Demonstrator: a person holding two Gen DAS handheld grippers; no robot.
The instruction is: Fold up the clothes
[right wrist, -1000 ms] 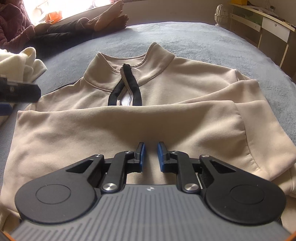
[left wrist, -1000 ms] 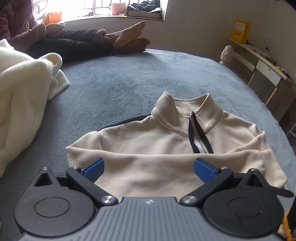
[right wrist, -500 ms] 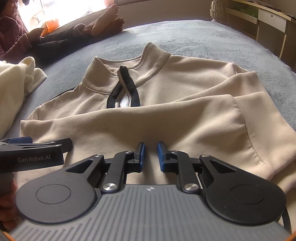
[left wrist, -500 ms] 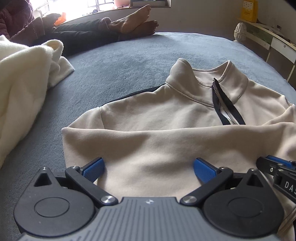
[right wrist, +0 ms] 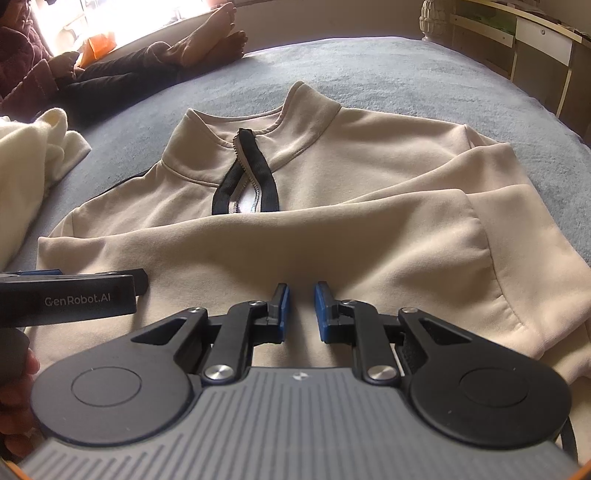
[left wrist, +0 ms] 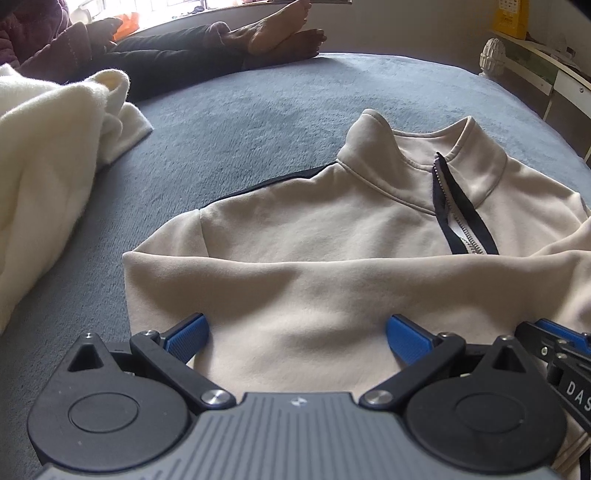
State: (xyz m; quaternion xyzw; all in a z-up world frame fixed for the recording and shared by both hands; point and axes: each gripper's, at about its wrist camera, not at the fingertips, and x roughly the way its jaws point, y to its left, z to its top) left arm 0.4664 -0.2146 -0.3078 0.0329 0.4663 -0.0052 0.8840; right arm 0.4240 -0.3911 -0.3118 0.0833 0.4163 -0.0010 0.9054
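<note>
Two claws hover low over a beige sweatshirt (left wrist: pixel 314 273) that lies flat on a blue-grey bed (left wrist: pixel 258 110), near the bed's near edge, with its stand-up collar (right wrist: pixel 258 122) pointing toward the far edge. The garment's short black-trimmed zipper (right wrist: pixel 245 177) is partly undone below the collar, and its sleeves are folded across the chest, forming a thick band over the front. The left claw (left wrist: pixel 295 332) is spread wide, its blue pads (left wrist: pixel 186 334) well apart and resting just above the lower part of the folded cloth, gripping nothing. The right claw (right wrist: pixel 301 312) is drawn narrow, its blue pads (right wrist: pixel 282 310) set close with a slim gap between them; beige cloth shows through that gap, but whether any fabric is pinched cannot be told. In the right wrist view the left claw's black body comes in from the left side over the sweatshirt's folded sleeve, and part of a hand (right wrist: pixel 14 398) is seen beneath it. A cream fleece garment (left wrist: pixel 48 177) lies heaped toward the bed's left edge, apart from the sweatshirt. At the far edge of the bed a person sits with bare feet (left wrist: pixel 280 31) crossed. A shelf unit (right wrist: pixel 535 48) stands beyond the bed's right edge.
</note>
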